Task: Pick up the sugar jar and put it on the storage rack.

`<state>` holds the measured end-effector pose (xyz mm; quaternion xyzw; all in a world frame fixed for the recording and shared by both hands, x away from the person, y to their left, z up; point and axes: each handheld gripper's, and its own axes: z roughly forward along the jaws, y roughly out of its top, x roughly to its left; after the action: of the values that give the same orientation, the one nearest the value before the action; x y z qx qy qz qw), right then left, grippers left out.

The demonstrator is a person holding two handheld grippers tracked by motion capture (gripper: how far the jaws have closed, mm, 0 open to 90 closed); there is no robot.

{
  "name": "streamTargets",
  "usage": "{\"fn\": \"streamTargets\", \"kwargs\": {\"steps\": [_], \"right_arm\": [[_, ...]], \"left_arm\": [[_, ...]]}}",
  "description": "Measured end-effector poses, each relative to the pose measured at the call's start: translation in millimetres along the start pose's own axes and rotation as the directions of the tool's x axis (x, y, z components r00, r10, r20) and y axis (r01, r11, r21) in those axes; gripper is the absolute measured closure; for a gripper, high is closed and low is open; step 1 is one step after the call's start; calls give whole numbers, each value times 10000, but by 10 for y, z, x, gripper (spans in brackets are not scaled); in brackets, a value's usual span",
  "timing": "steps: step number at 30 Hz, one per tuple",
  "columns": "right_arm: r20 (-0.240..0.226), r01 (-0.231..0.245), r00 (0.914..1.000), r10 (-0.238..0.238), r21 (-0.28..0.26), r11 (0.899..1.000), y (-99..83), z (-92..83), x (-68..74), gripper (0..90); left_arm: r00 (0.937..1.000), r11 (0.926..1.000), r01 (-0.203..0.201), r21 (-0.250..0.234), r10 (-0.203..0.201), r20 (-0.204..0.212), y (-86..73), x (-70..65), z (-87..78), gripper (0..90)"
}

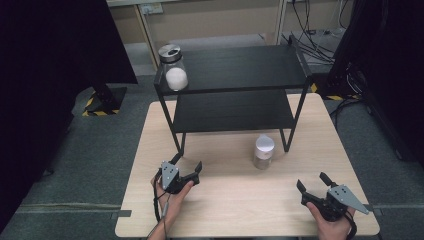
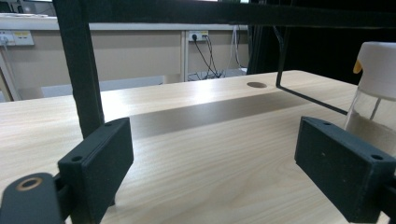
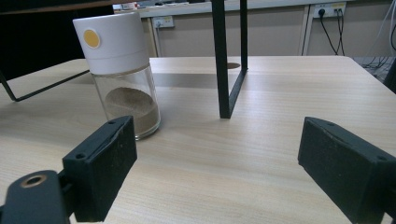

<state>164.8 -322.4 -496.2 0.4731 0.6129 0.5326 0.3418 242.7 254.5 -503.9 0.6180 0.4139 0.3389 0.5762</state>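
We hold both grippers low over the near part of the wooden table point(image 1: 225, 200), one in each hand. Our left gripper point(image 1: 187, 164) sits at the near left, just in front of the black two-tier shelf rack point(image 1: 235, 90), and its jaws stand wide apart with nothing between them; in the left gripper view only bare tabletop lies between the two black pads, with the rack's front left leg point(image 2: 81, 70) rising just beyond the left jaw. Our right gripper point(image 1: 312, 181) rests at the near right corner, well apart from the left one, and its jaws are likewise spread wide and grip nothing.

Between the two grippers, nearer the rack, stands the white-capped glass shaker point(image 1: 263, 151), upright on the table, beside the rack's front right leg point(image 3: 223, 60) and partly filled with a brownish powder. Its cap carries a small yellow dot point(image 3: 91, 38).

On the rack's top shelf, at its front left corner, stands a second glass jar point(image 1: 173, 67) with a metal lid and white contents.
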Motion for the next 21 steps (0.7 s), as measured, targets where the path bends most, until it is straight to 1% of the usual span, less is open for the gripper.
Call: {"fn": "streamTargets", "kwargs": {"steps": [8,13,14,21], "right_arm": [[-14,11,10000,-11,-5,10000,-1,-1,-1,119],[-30,19,10000,-19,-9,10000,-2,-2,-3,119],[-37,25,10000,-25,0,10000,0,-1,-4,119],[-31,30,10000,-31,-4,10000,-1,-1,-3,119]], "left_arm": [[10000,9996,-45,285,44,41,-33,11,24,110],[10000,9991,55,409,-56,39,-57,26,42,110],[10000,9987,53,511,-54,31,-58,28,48,111],[10000,9988,14,492,-16,43,-61,26,49,115]]}}
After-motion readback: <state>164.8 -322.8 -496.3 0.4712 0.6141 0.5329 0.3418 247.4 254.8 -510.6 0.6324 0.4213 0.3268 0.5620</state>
